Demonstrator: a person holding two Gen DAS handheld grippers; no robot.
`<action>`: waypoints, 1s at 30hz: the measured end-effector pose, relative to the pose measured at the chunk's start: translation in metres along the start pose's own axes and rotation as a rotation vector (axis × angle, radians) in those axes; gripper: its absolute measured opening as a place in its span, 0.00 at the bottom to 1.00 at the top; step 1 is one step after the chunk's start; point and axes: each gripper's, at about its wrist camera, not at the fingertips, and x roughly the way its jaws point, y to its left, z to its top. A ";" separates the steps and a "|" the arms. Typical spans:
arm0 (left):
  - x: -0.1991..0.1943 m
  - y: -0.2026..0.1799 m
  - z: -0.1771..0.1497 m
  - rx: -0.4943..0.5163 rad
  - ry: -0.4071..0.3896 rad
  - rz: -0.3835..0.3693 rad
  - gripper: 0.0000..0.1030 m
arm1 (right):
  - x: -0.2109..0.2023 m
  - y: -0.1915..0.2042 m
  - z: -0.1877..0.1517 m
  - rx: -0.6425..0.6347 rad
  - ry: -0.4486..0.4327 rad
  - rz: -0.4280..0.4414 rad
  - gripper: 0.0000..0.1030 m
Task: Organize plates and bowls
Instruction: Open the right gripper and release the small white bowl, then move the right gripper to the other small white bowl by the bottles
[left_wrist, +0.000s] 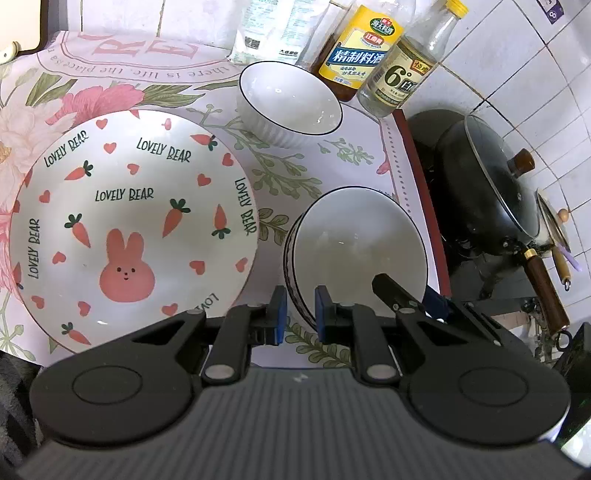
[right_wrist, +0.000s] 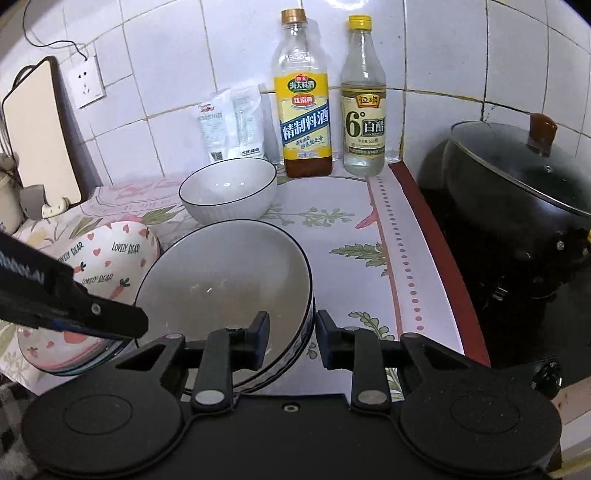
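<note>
A white bowl with a dark rim (left_wrist: 354, 243) (right_wrist: 221, 280) sits tilted near the counter's front, held from both sides. My left gripper (left_wrist: 301, 319) (right_wrist: 138, 325) is shut on its left rim, the wall passing between the blue pads. On the right rim my right gripper (right_wrist: 291, 332) (left_wrist: 410, 295) is shut, one finger inside the bowl and one outside. A second white ribbed bowl (left_wrist: 290, 101) (right_wrist: 229, 192) stands upright farther back. A large "Lovely Bear" plate (left_wrist: 133, 221) (right_wrist: 110, 254) with a pink rabbit and carrots lies to the left of the held bowl.
A floral mat (left_wrist: 332, 166) (right_wrist: 343, 229) covers the counter. Two bottles (left_wrist: 364, 48) (right_wrist: 364, 99) and a white bag (right_wrist: 232, 122) stand against the tiled wall. To the right, a black wok with a glass lid (left_wrist: 487, 184) (right_wrist: 517, 192) sits on the stove. A cutting board (right_wrist: 44, 133) leans at the far left.
</note>
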 end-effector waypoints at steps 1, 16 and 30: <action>-0.001 0.001 0.001 0.001 -0.003 -0.002 0.14 | -0.001 -0.001 -0.001 0.007 -0.002 0.006 0.32; -0.052 0.007 0.037 0.114 -0.148 -0.044 0.18 | -0.048 -0.008 0.055 0.176 -0.059 0.187 0.54; -0.011 -0.005 0.105 0.228 -0.244 0.115 0.30 | 0.067 -0.033 0.123 0.471 0.138 0.335 0.61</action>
